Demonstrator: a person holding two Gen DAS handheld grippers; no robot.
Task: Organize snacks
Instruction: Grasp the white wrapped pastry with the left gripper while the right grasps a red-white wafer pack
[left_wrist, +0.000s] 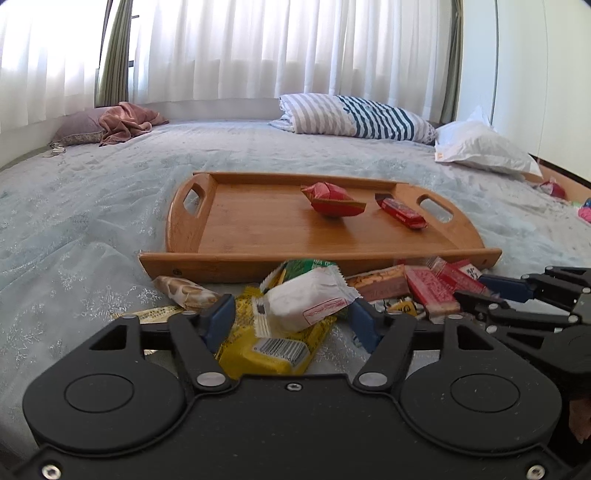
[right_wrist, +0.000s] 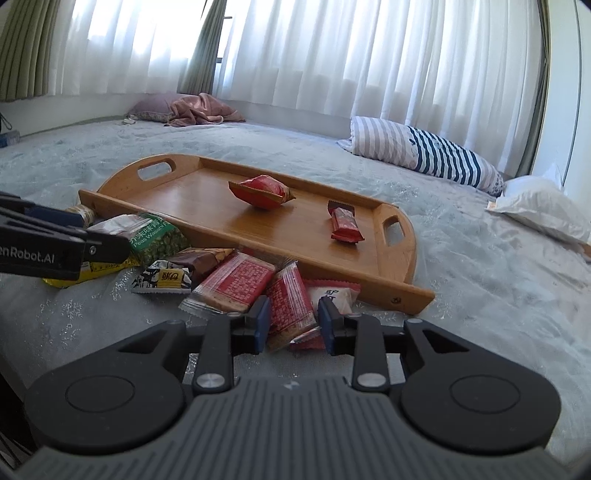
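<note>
Snacks in crinkly wrappers lie heaped on a pale blue bedspread (left_wrist: 92, 206) just in front of the near rim of a brown bamboo tray with cut-out handles (left_wrist: 258, 229). Two pieces already sit inside the tray: a puffy red foil packet (left_wrist: 332, 201) near the middle and a slim red bar (left_wrist: 402, 213) to its right, close to the right handle.

Left tongs (left_wrist: 291, 325) stand open over the left part of the heap, with a white pillow-shaped packet with red print (left_wrist: 306, 301) lying between the blue pads; it rests on a yellow packet with a barcode (left_wrist: 266, 350), and neither pad presses on it. A green pea packet (left_wrist: 306, 266) pokes out behind the white one, and a beige wafer bar (left_wrist: 184, 291) lies to the left.

Right tongs (right_wrist: 293, 326) are parted a little around a red clear-ended flat packet (right_wrist: 290, 314) at the right part of the heap; both pads sit just beside its edges, and I cannot tell whether they pinch it. A wider red packet (right_wrist: 236, 284) lies to its left, a white packet with red characters (right_wrist: 334, 297) to its right.

Far across the bed lie a striped folded quilt (left_wrist: 354, 116), a white pillow (left_wrist: 480, 146) and a crumpled pink cloth (left_wrist: 125, 120), under white curtains (left_wrist: 258, 48).
</note>
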